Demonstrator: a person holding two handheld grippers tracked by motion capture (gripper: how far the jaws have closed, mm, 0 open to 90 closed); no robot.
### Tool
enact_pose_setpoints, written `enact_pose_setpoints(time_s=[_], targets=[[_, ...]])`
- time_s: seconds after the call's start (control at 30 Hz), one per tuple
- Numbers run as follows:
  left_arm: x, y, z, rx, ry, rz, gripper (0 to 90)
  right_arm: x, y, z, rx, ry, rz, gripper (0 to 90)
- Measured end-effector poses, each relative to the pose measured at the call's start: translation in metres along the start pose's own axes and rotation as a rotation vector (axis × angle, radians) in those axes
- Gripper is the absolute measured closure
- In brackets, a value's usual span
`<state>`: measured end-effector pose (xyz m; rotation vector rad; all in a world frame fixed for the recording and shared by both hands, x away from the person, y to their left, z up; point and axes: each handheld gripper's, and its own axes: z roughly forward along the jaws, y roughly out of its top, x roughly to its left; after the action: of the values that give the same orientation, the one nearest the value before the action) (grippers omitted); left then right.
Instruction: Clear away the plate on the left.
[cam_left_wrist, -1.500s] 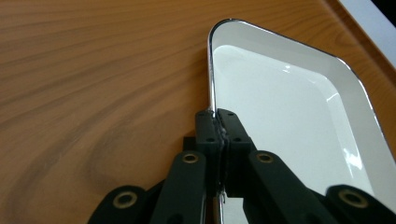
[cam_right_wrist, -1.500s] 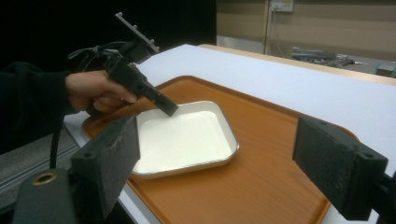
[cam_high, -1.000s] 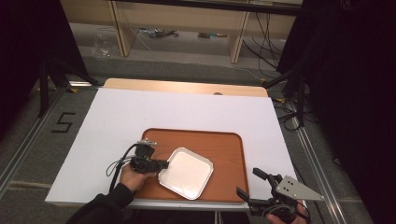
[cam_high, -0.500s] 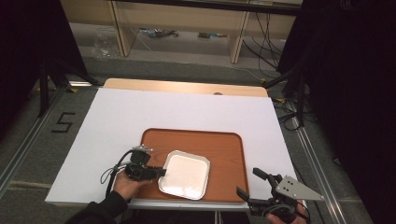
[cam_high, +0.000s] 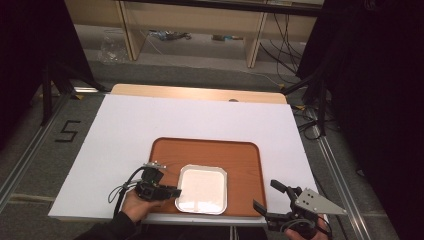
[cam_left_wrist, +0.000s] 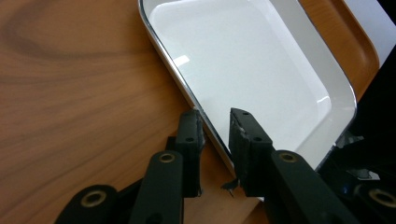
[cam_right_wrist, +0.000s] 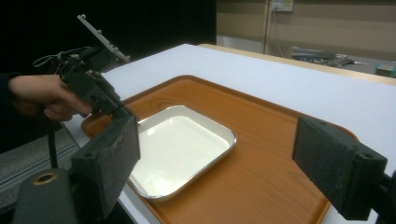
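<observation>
My left claw (cam_left_wrist: 215, 128) straddles the near-left rim of the white dish (cam_high: 202, 189). Its jaws have just been opening: both pads now stand slightly off the rim, which still runs between them, so nothing is gripped. I judge this a release after setting the dish down. The dish lies flat in the near part of the wooden tray (cam_high: 245, 155), close to the tray's near edge and left of its middle. The tray rests on the white worktop (cam_high: 125, 125) toward the near edge, its near-right corner close to my right claw (cam_high: 267, 197). That claw hangs off the worktop's near-right corner, jaws spread wide and empty, apparently on standby.
</observation>
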<state>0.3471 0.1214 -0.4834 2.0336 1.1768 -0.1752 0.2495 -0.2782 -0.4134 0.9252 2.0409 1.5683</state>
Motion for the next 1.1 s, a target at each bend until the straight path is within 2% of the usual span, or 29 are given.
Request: enact_pose_setpoints(time_s=[0.07, 0.1, 0.13, 0.23, 0.4, 0.5, 0.53, 0.7, 0.8, 1.1], targets=[[0.000, -0.001, 0.001, -0.004, -0.015, 0.001, 72.9, 0.000, 0.001, -0.001, 0.008, -0.005, -0.007, 16.2], [-0.002, -0.001, 0.000, 0.000, -0.006, 0.000, 72.7, 0.000, 0.001, -0.002, 0.019, -0.010, -0.013, 16.2], [-0.002, -0.002, 0.001, -0.004, -0.014, 0.000, 72.6, 0.000, 0.000, 0.000, -0.001, -0.001, -0.004, 16.2], [-0.003, -0.002, 0.001, 0.001, -0.025, 0.002, 72.8, 0.000, 0.000, 0.000, -0.002, -0.001, -0.003, 16.2], [-0.006, -0.003, 0.002, 0.000, -0.017, 0.003, 72.4, 0.000, 0.000, 0.000, -0.001, -0.001, 0.001, 16.2], [-0.006, -0.003, 0.002, 0.001, -0.018, 0.007, 72.3, 0.000, 0.001, -0.002, 0.022, -0.011, -0.011, 16.2], [-0.006, -0.003, 0.002, 0.003, -0.014, 0.009, 72.2, 0.001, 0.000, 0.001, -0.007, 0.012, 0.012, 16.2], [-0.008, -0.003, 0.002, -0.006, -0.019, 0.008, 69.7, 0.000, 0.000, 0.000, -0.002, 0.000, 0.000, 16.2], [-0.008, -0.001, -0.002, -0.010, 0.005, 0.033, 64.7, 0.000, 0.000, 0.000, 0.000, -0.001, -0.001, 16.2], [-0.008, 0.002, -0.010, -0.057, 0.030, 0.009, 44.8, 0.001, 0.000, 0.000, 0.004, 0.003, 0.008, 16.2]])
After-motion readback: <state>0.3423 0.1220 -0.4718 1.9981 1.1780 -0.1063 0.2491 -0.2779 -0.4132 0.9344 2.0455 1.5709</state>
